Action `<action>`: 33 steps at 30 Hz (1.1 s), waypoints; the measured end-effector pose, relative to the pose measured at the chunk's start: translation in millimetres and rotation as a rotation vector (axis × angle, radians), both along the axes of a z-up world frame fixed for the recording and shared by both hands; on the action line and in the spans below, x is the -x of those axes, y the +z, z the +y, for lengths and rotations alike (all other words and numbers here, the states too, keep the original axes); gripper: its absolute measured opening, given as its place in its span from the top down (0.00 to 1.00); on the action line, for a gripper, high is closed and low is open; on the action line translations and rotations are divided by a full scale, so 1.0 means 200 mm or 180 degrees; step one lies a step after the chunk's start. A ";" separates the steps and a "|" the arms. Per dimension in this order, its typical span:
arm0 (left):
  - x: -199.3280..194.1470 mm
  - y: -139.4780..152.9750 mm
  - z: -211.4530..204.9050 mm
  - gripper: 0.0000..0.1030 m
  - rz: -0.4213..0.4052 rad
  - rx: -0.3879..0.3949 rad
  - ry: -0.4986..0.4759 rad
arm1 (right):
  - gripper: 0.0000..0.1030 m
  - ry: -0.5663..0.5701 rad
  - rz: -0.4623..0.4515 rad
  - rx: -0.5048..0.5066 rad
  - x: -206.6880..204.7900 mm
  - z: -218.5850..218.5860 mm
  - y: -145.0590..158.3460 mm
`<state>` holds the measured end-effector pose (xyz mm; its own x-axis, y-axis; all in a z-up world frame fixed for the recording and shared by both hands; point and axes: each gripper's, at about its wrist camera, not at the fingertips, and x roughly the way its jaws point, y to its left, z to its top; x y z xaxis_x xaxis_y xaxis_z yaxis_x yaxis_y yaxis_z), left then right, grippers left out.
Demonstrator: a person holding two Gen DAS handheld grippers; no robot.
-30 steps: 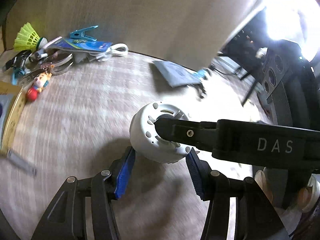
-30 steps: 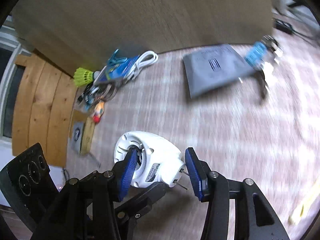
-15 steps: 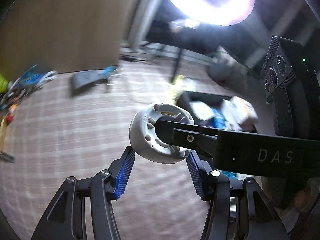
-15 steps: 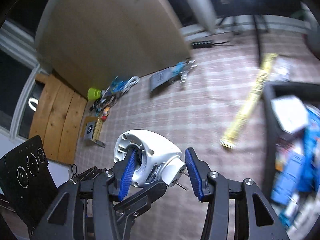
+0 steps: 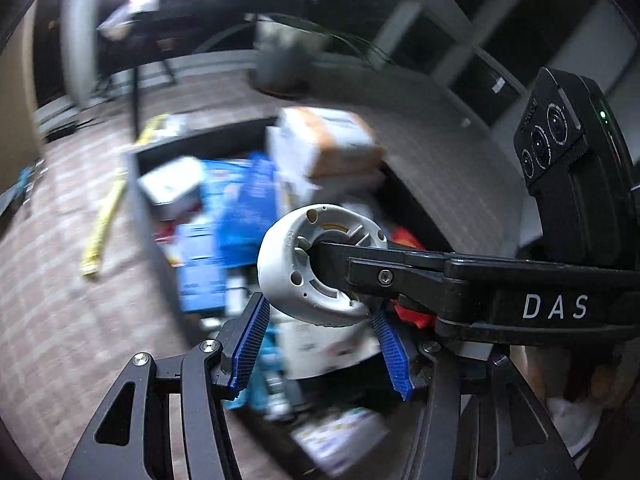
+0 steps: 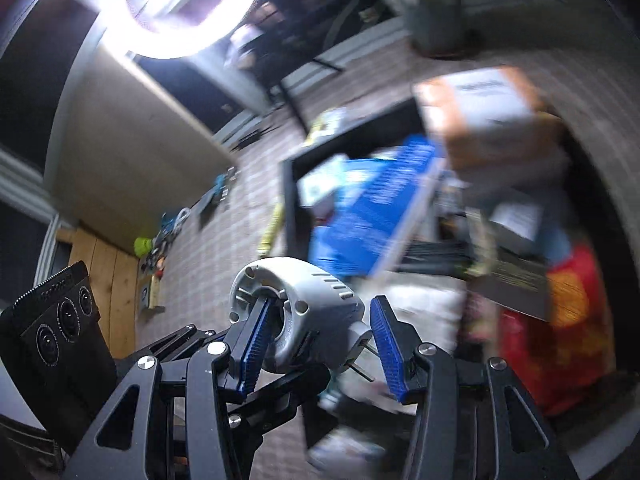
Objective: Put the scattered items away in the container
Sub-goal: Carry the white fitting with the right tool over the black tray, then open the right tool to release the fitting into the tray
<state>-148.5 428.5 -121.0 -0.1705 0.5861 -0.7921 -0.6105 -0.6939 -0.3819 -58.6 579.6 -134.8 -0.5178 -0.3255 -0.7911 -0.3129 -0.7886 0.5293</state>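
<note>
Both my tongs, the left [image 5: 320,344] and right [image 6: 320,344], pinching the white plug-in device [image 6: 298,316], have swung from open floor to above the full container [image 5: 160,256], ready for release.

The plug [image 5: 316,268] hangs over the bin [image 5: 160,264], which holds boxes [image 5: 244,208]; a ruler [image 5: 102,226] lies left of it.

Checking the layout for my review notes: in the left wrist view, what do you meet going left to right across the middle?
Yellow strip on the rug → dark container's left wall → blue box inside it → white round plug-in device → the right gripper's black arm marked DAS.
</note>
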 end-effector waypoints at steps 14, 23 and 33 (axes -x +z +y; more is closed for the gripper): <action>-0.17 -0.09 0.38 0.44 -0.0135 0.0132 -0.0404 | 0.55 -0.0382 -0.0184 0.0063 -0.32 0.33 -0.08; -0.13 -0.06 0.23 0.42 -0.0112 0.0200 -0.0191 | 0.50 -0.0352 -0.0163 -0.0193 -0.31 0.26 -0.01; -0.02 0.06 -0.19 0.42 0.0030 0.0208 0.0149 | 0.50 -0.0045 -0.0045 -0.0257 -0.12 0.01 0.08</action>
